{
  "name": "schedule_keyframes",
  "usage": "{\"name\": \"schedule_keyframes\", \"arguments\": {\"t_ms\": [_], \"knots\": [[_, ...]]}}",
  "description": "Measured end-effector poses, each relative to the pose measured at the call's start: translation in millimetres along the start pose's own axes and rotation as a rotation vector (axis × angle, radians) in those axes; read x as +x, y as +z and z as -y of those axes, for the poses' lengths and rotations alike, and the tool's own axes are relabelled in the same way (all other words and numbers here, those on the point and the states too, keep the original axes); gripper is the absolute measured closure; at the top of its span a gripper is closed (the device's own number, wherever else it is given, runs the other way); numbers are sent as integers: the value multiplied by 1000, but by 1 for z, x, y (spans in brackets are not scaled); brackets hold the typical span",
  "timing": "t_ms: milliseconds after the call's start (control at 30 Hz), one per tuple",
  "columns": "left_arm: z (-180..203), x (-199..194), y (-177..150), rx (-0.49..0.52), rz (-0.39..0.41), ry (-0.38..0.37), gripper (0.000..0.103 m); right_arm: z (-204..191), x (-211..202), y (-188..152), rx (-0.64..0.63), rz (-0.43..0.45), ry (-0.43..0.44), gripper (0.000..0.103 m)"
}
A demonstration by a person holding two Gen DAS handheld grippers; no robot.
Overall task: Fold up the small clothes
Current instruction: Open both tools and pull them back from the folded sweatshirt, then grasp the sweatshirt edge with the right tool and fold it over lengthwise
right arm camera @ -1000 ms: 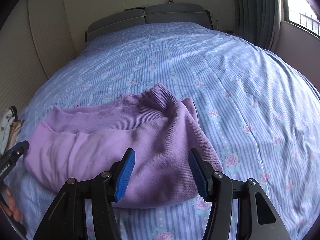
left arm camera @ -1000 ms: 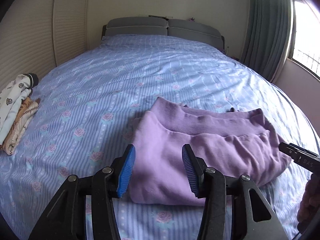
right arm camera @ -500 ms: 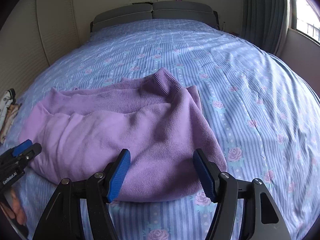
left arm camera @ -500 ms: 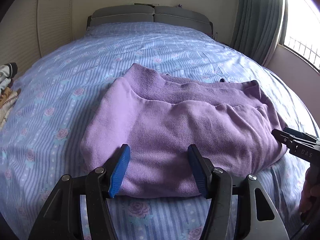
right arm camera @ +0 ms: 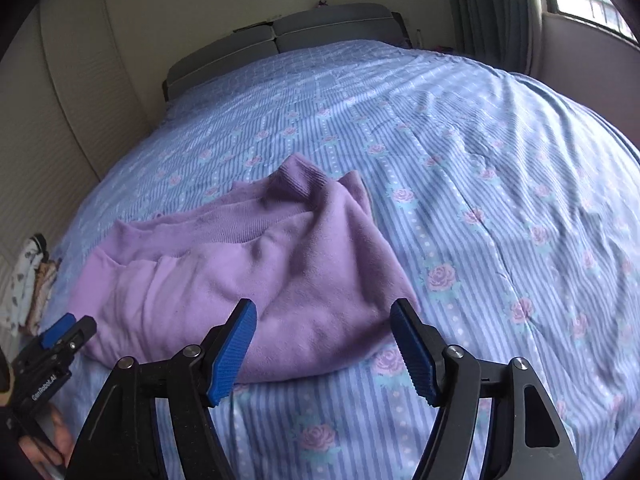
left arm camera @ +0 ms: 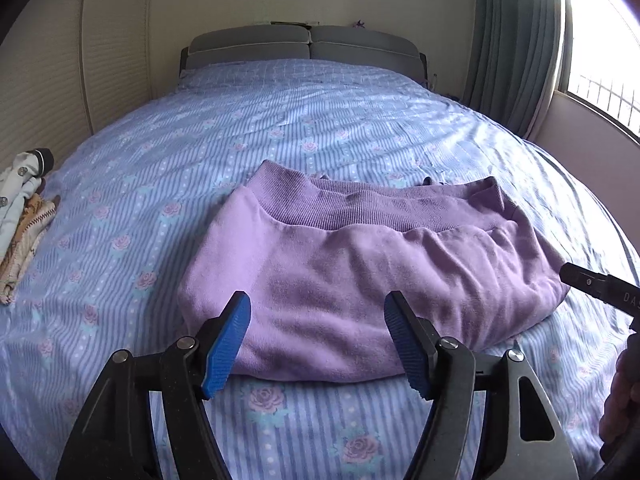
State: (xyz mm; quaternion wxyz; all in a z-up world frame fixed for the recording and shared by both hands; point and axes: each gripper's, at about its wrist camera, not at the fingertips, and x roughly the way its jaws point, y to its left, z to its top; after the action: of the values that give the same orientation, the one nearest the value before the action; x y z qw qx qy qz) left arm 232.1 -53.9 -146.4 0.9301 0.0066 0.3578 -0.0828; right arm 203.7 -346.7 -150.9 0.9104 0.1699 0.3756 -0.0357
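A purple garment [left arm camera: 360, 276] lies folded on the blue flowered bed sheet [left arm camera: 120, 208], its ribbed band on the far side. It also shows in the right wrist view [right arm camera: 240, 280]. My left gripper [left arm camera: 318, 342] is open and empty, just short of the garment's near edge. My right gripper [right arm camera: 324, 346] is open and empty, at the near right corner of the garment. The right gripper's tip shows at the right edge of the left wrist view [left arm camera: 600, 284]. The left gripper shows at the lower left of the right wrist view [right arm camera: 60, 340].
A pile of folded patterned clothes [left arm camera: 24, 208] lies at the bed's left edge; it also shows in the right wrist view [right arm camera: 32, 280]. A grey headboard [left arm camera: 308, 46] stands at the far end. Curtains [left arm camera: 516, 40] and a window are on the right.
Both grippers have drawn back a little from the garment and stayed open. The right wrist view has tilted. The garment has not moved.
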Motion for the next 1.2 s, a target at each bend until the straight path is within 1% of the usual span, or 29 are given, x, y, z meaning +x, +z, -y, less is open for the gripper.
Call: {"name": "schedule_keyframes", "arguments": {"t_ms": [133, 233, 367, 433, 567, 667, 733, 767, 800, 833, 867, 900, 933, 1033, 1100, 1200], "knots": [[14, -9, 1, -22, -7, 8, 34, 37, -5, -12, 191, -30, 87, 32], [23, -12, 0, -26, -13, 17, 34, 53, 1, -18, 294, -53, 155, 32], [28, -11, -2, -34, -36, 15, 34, 53, 14, -17, 313, -55, 199, 32], [27, -11, -3, -39, -44, 20, 33, 52, 27, -12, 323, -73, 215, 32], [22, -8, -2, -53, -54, 28, 33, 53, 51, -13, 378, -105, 285, 32], [17, -7, -1, -68, -56, 31, 33, 50, 66, -10, 382, -107, 317, 32], [14, -7, 0, -77, -55, 33, 33, 47, 73, -6, 379, -98, 315, 32], [12, -8, 0, -81, -55, 35, 33, 47, 73, -5, 389, -87, 307, 35], [10, -9, 0, -85, -54, 37, 33, 48, 73, -6, 408, -82, 294, 49], [9, -10, 0, -89, -52, 38, 33, 52, 73, -6, 436, -82, 308, 60], [6, -12, 1, -93, -49, 38, 33, 56, 71, -8, 464, -76, 321, 62], [4, -14, 1, -96, -45, 38, 33, 59, 69, -11, 481, -69, 326, 68], [2, -17, 2, -98, -42, 39, 33, 57, 66, -12, 480, -60, 323, 70], [-7, -24, 4, -112, -37, 43, 33, 44, 47, -7, 430, -12, 275, 74], [-16, -30, 5, -126, -32, 51, 33, 24, 34, 4, 356, 35, 229, 75], [-35, -40, 6, -157, -26, 64, 31, -18, 11, 20, 200, 108, 143, 77]]}}
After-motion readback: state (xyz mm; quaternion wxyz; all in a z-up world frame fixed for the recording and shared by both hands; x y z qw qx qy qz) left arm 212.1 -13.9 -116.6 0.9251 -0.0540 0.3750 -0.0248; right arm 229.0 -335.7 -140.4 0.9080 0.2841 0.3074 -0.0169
